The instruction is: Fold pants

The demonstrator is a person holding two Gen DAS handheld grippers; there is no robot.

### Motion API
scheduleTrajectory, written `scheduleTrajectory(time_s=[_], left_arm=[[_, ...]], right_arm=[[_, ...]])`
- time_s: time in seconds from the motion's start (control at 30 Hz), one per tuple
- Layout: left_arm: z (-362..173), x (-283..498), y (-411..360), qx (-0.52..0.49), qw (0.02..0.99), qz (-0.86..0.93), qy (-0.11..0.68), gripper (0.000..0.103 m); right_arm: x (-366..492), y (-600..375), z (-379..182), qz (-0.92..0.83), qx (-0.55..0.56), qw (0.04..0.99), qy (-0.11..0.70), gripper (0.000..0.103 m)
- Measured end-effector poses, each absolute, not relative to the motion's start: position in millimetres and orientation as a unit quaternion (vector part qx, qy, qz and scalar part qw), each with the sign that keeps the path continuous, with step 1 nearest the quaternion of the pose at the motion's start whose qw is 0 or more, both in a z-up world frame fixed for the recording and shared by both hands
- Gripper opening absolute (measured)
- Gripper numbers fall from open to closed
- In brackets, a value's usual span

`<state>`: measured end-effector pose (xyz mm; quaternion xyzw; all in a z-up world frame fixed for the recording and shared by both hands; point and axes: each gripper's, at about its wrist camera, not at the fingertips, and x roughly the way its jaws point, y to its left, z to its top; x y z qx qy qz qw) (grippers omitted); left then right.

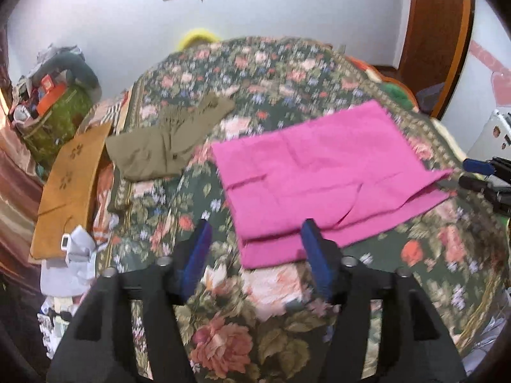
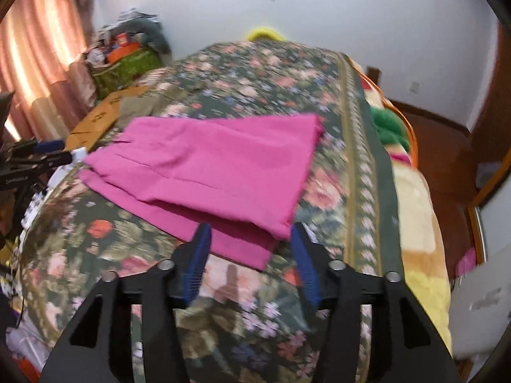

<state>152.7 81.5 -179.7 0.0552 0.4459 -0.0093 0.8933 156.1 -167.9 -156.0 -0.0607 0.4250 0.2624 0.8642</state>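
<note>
Pink pants lie folded into a flat rectangle on the floral bedspread; they also show in the right wrist view. My left gripper is open and empty, hovering just short of the pants' near left corner. My right gripper is open and empty, its fingers on either side of the pants' near right corner, above the cloth. The right gripper also shows at the right edge of the left wrist view.
Folded olive pants lie at the bed's left. A tan cardboard piece and white clutter sit beside the left edge. A fleece blanket hangs off the right side. Curtains and piled items stand far left.
</note>
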Motion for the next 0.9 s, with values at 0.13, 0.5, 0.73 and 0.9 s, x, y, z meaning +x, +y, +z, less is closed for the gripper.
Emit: scheduleTrajectory(time_s=[0.13,0.5,0.73,0.9], left_arm=[[-173,162,64,0.072,0.898,-0.018,0.434,0.082],[-209,181,21,0.129,0.867,-0.059,0.478,0.087],[-228,189,14,0.125,0.853,-0.077,0.500,0.087],[-231,192,9,0.140,0.856,-0.079,0.492,0.087]], right_arm=[[158,-137,-152,0.303,-0.090,0.854,0.414,0.055],[181,-90,-189,0.343,-0.141,0.807,0.460,0.055],[187,-84,-192,0.360,-0.146,0.796,0.464,0.035],[194,-80,-188,0.367,-0.123,0.799,0.460,0.009]])
